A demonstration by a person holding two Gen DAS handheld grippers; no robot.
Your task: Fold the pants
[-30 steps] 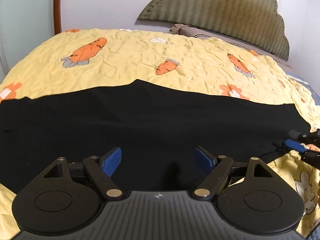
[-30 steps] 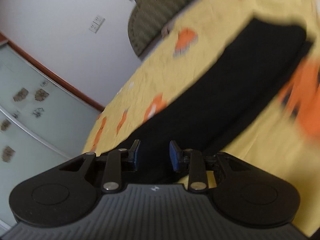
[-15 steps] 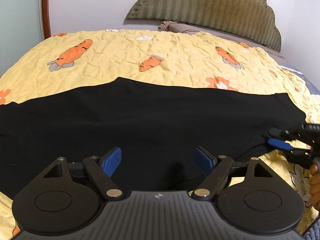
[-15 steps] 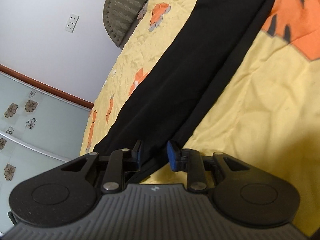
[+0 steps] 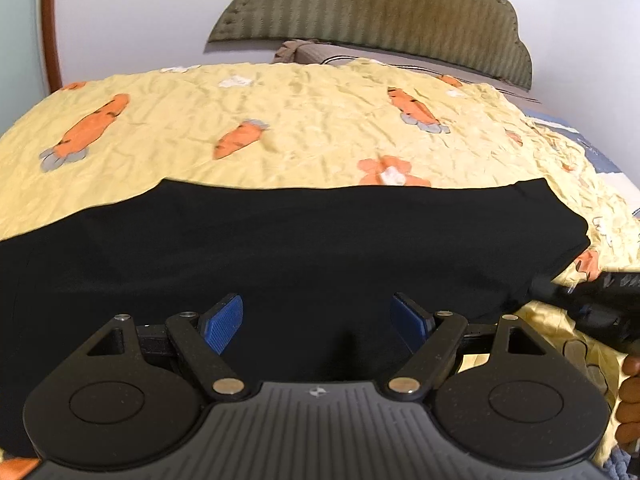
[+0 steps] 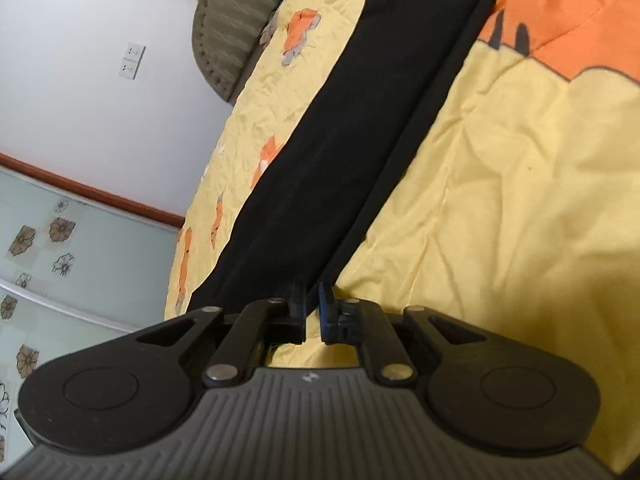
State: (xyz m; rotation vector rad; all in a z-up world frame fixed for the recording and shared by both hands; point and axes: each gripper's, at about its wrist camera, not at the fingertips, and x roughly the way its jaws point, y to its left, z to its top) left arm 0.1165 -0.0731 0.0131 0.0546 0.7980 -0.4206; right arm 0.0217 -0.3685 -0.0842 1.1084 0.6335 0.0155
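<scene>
At pants' (image 5: pixel 304 248) right end, near corner: my right gripper (image 6: pixel 312 307) has just closed, pinching the hem. Pants lie flat across bed (image 5: pixel 288 120). Left gripper (image 5: pixel 318 316) hovers wide open, empty, over pants' near edge. Pinch both layers there before lifting; lift evenly.

The black pants (image 5: pixel 304 248) run off the left wrist view's left edge, their near part hidden behind the left gripper (image 5: pixel 318 320), while the hand (image 5: pixel 628 400) at the right edge is cut off.
</scene>
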